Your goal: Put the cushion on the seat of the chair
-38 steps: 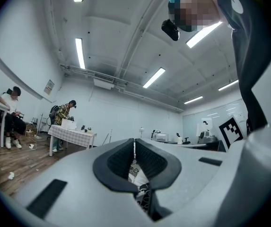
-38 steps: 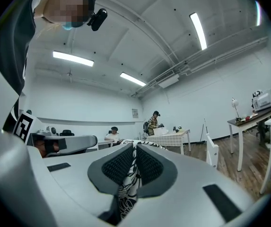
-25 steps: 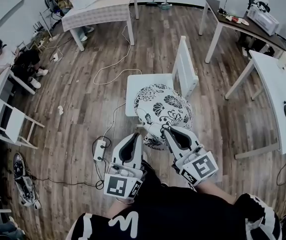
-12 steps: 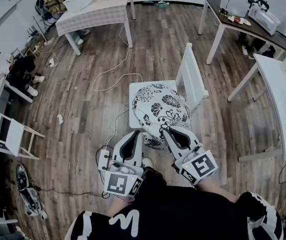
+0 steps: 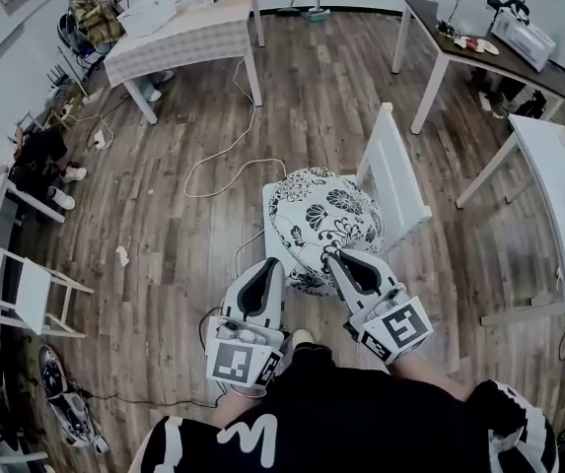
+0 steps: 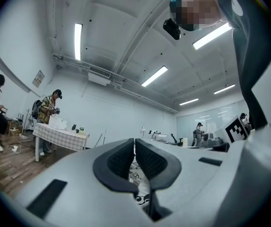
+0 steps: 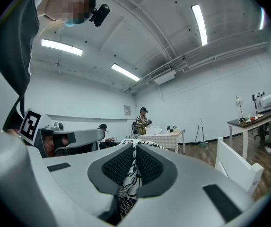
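The cushion is round and white with a black flower print. It hangs over the seat of a white chair, whose back stands to its right. Both grippers hold its near edge, side by side. My left gripper has its jaws closed to a slit, and printed fabric shows between the pads. My right gripper pinches a fold of the cushion between its pads. The right gripper view shows the chair back at the right. Whether the cushion rests on the seat I cannot tell.
A cable loops over the wooden floor behind the chair. A checked-cloth table with a person stands at the back left. A dark desk is at the back right, a white table at the right, a small white chair at the left.
The chair has come nearer and lower in the head view, and the cushion now covers more of its seat. Both grippers keep their hold and their place in the picture.
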Available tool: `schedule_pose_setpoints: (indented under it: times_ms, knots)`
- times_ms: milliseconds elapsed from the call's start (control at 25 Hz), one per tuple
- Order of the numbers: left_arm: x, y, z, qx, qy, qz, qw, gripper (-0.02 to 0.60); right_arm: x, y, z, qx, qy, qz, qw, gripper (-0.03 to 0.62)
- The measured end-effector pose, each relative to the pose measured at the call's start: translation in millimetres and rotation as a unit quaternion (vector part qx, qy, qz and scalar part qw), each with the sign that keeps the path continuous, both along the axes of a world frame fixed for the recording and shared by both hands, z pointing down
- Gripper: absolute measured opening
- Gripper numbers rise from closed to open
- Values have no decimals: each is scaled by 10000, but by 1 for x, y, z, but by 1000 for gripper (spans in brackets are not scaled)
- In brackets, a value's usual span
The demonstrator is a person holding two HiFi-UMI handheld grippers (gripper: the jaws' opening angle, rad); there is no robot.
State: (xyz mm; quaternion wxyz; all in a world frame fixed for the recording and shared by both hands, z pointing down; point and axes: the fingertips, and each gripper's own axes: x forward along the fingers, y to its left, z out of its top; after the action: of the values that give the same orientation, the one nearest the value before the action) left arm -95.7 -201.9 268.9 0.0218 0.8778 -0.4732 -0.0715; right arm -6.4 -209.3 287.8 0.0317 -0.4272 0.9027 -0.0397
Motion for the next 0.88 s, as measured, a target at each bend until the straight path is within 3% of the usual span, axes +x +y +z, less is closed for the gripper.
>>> schedule_pose_setpoints:
  times_ms: [440, 880]
  knots:
    - [4, -46, 15, -159, -10, 119, 9998, 14, 12, -46, 22, -285, -32, 177, 9994, 32]
    - [6, -61, 24, -405, 192, -577, 9973, 14, 24, -65, 60, -751, 225, -372, 9962, 32]
